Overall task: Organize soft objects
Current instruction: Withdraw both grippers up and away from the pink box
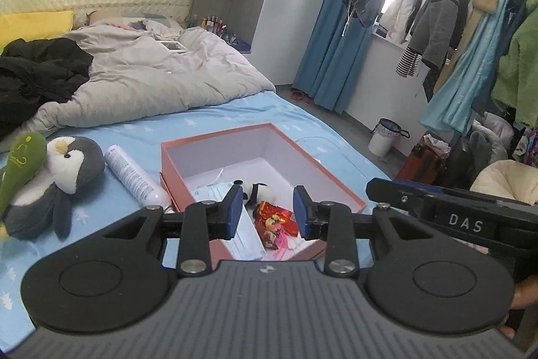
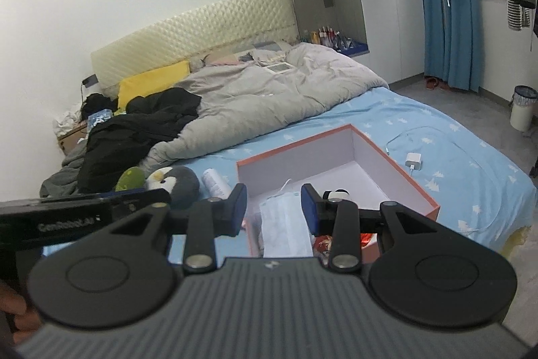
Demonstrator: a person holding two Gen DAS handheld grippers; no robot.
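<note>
Two grippers hang above the bed [image 1: 201,120], both with jaws parted and nothing between them — the left gripper [image 1: 267,212] and the right gripper [image 2: 274,207] each look down over the orange box [image 1: 215,137]. That box sits open on the blue sheet toward the bed's foot edge. Inside it lie a small panda plush [image 1: 252,189], white face masks [image 2: 285,224] and a red packet [image 1: 274,216]. Just beside the box's left wall a white spray can [image 1: 134,174] lies on its side, and farther left, near the bed's side edge, a penguin plush [image 1: 64,170] rests touching a green plush [image 1: 20,164]. A grey duvet [image 1: 151,69] is heaped toward the headboard.
</note>
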